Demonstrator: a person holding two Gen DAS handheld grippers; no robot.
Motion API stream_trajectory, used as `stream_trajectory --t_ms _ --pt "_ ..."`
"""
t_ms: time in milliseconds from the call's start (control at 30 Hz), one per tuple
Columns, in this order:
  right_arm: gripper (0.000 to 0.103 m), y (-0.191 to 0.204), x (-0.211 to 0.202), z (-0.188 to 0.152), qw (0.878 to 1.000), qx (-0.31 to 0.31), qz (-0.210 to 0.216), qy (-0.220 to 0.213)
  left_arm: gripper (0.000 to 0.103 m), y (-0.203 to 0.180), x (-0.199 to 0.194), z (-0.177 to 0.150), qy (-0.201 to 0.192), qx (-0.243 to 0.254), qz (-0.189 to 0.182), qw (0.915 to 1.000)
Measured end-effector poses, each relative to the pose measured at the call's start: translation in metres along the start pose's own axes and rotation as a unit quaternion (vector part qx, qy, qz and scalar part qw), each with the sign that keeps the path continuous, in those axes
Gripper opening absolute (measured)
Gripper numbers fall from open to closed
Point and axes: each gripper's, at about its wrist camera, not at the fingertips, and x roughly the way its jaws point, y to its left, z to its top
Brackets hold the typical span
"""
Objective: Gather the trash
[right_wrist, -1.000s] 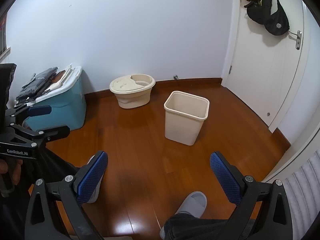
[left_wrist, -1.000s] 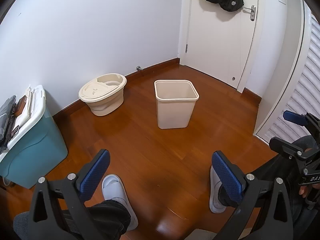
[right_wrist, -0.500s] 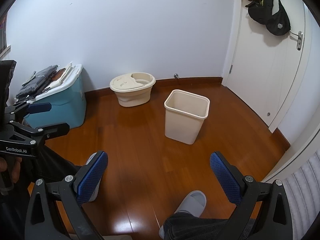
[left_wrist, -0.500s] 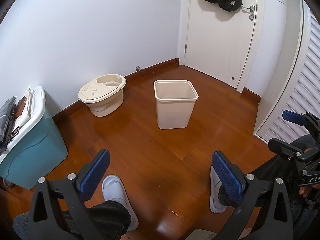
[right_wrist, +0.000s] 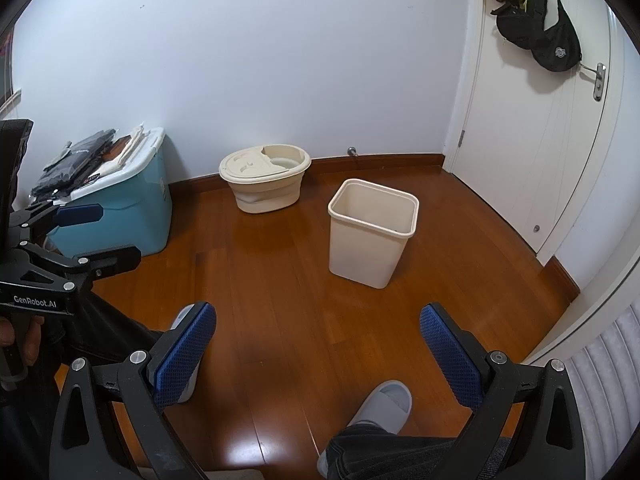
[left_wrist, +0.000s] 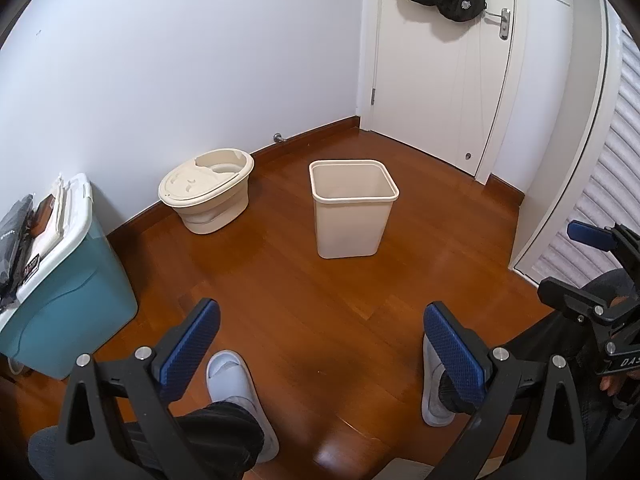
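Spreading across both views, the wood floor carries a teal bin by the wall, a beige tub beside it, and a cream wastebasket standing upright, apart from both, near the door. No loose trash shows. The left gripper hangs with jaws spread wide, holding nothing; the right gripper likewise gapes empty. 2 slippers sit below them.
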Motion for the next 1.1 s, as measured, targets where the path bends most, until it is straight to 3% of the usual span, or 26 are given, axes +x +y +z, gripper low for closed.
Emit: stream_trajectory --t_ms 567,633,767,833,1100 --pt "0.103 0.0 0.001 0.0 1.0 0.001 0.0 0.0 0.103 0.01 0.006 0.003 0.011 -0.034 -0.019 0.9992" --pt "0.103 -0.001 0.0 0.0 1.0 0.0 0.0 0.0 0.103 0.01 0.005 0.003 0.006 -0.035 -0.018 0.9992" --pt "0.103 -0.001 0.0 0.0 1.0 -0.001 0.001 0.0 0.103 0.002 -0.006 0.0 -0.031 -0.016 0.021 0.9992" --pt "0.103 -0.001 0.001 0.0 1.0 0.0 0.0 0.0 0.103 0.0 -0.008 0.0 -0.038 -0.008 0.019 0.9991" --pt "0.103 -0.001 0.001 -0.001 1.0 -0.003 0.001 0.001 0.103 0.0 0.002 0.0 -0.01 0.0 0.0 0.9999"
